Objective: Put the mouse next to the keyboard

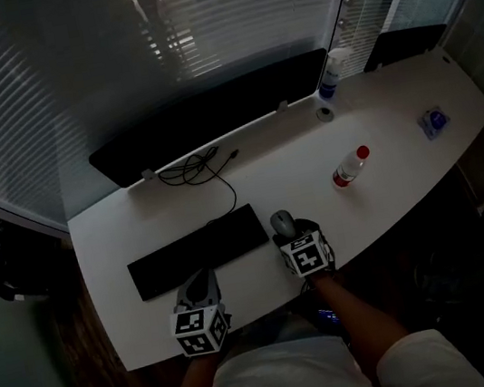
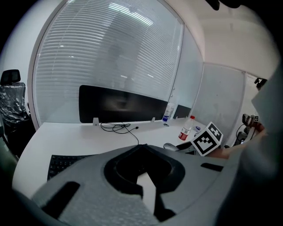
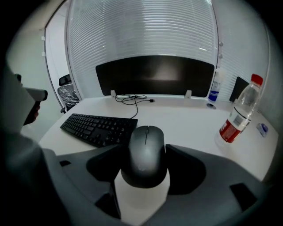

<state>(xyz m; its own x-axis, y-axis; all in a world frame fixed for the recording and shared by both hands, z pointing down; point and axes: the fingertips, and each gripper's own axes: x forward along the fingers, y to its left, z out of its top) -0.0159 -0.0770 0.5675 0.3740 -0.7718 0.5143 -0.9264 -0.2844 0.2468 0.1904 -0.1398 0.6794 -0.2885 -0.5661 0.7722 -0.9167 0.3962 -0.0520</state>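
A dark grey mouse (image 1: 282,223) (image 3: 146,152) lies on the white desk (image 1: 377,119) just right of the black keyboard (image 1: 198,250) (image 3: 99,128). My right gripper (image 1: 286,233) (image 3: 147,154) is shut on the mouse, one jaw against each of its flanks. My left gripper (image 1: 200,283) (image 2: 141,146) hovers at the keyboard's near edge with its jaw tips together and nothing between them. The left gripper view also shows part of the keyboard (image 2: 62,163), the mouse (image 2: 171,146) and the right gripper's marker cube (image 2: 207,139).
A clear bottle with a red label (image 1: 349,167) (image 3: 239,114) stands right of the mouse. A black monitor (image 1: 211,115) spans the back, with a coiled cable (image 1: 196,168) before it. A spray bottle (image 1: 330,72) and a small blue item (image 1: 435,121) sit further right.
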